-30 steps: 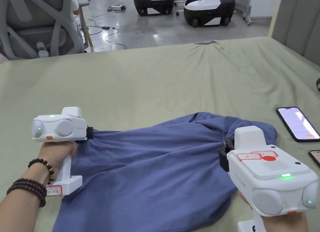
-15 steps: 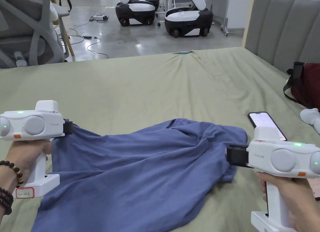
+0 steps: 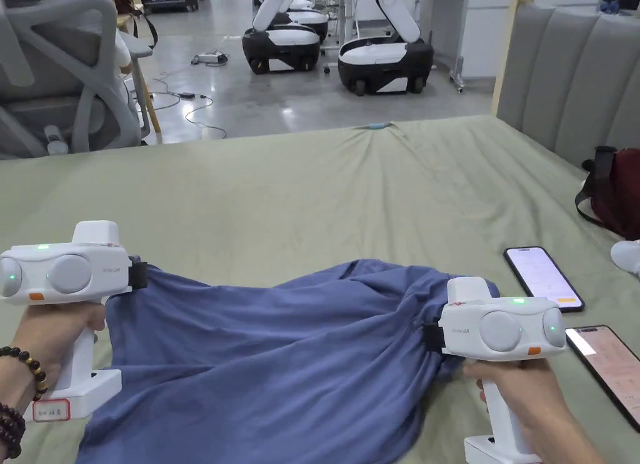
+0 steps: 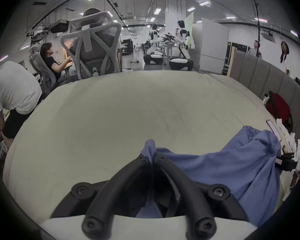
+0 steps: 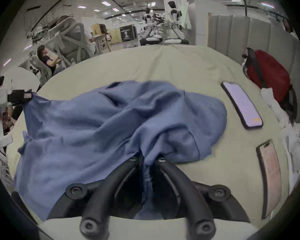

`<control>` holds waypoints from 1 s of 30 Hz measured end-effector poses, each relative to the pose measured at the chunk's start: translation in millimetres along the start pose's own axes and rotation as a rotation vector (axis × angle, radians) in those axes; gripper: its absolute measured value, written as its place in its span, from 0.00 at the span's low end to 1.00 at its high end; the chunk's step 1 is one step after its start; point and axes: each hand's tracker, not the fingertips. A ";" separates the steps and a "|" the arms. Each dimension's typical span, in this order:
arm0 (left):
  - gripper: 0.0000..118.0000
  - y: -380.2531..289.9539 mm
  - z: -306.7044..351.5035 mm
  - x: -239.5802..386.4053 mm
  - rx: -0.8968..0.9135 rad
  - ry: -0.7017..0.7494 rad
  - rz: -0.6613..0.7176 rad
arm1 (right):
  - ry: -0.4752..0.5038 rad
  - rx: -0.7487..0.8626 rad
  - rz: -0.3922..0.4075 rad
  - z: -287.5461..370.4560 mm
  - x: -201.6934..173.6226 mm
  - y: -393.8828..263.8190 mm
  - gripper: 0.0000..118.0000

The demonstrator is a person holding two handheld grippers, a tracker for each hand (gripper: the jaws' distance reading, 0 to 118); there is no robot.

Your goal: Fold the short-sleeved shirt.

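Both tongs, left (image 4: 150, 158) and right (image 5: 150, 159), clench the blue shirt (image 3: 281, 359), its near hem cut off; two phones (image 3: 542, 278) lie right.

Plain blue shirt (image 3: 275, 365); olive-green bedsheet (image 3: 312, 197); red bag (image 3: 615, 187).

The blue shirt (image 3: 269, 371) runs past the head view's bottom edge, hem unseen.
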 end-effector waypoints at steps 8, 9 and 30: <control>0.02 74.5 45.3 -12.3 0.168 0.000 0.056 | 0.032 0.317 0.080 61.1 -22.8 110.7 0.09; 0.02 86.5 52.8 -14.4 0.202 0.009 0.058 | 0.032 0.339 0.091 67.5 -25.5 127.4 0.09; 0.02 261.6 97.5 -54.9 0.501 0.137 0.149 | -0.117 0.607 -0.014 130.5 -23.4 403.3 0.09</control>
